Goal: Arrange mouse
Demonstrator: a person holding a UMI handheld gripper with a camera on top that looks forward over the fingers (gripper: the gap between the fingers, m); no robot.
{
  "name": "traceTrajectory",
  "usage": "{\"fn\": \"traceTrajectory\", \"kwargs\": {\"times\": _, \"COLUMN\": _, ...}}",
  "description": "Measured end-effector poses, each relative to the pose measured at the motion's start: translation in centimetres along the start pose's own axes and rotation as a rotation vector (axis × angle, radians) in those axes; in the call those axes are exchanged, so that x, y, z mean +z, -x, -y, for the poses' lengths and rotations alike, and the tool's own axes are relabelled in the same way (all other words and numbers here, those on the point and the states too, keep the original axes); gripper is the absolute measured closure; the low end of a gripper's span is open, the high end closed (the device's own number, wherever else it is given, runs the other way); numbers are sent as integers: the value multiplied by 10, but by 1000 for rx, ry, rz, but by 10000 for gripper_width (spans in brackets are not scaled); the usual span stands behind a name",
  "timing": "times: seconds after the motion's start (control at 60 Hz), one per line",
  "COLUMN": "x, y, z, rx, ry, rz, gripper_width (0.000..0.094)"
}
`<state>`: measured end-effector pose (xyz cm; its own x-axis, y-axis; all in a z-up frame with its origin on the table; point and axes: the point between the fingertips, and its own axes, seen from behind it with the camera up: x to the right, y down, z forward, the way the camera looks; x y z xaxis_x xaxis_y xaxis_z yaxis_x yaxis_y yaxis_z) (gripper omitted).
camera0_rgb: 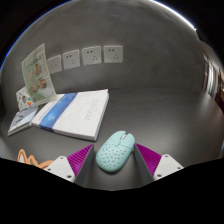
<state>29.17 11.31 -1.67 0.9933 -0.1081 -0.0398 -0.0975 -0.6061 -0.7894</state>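
A pale mint-green mouse with a perforated shell lies on the grey table. It stands between my two fingers, with its front end pointing away from me. My gripper is open: the magenta pads flank the mouse's sides with a narrow gap at each side. The mouse rests on the table on its own. Its rear end is hidden below the fingers' base.
A white box with a blue stripe and a book lie ahead to the left. A printed sheet leans on the wall near several wall sockets. An orange object lies beside the left finger.
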Motion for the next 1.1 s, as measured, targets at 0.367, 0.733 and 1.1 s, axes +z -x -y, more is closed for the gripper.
{"fn": "traceTrajectory", "kwargs": {"times": 0.367, "x": 11, "y": 0, "z": 9, "rx": 47, "ry": -25, "rz": -43, "gripper_width": 361}}
{"fn": "traceTrajectory", "kwargs": {"times": 0.733, "x": -112, "y": 39, "z": 98, "rx": 56, "ry": -257, "rz": -103, "gripper_width": 520}}
{"fn": "traceTrajectory", "kwargs": {"times": 1.1, "x": -127, "y": 220, "z": -35, "rx": -28, "ry": -70, "rz": 67, "gripper_width": 522}}
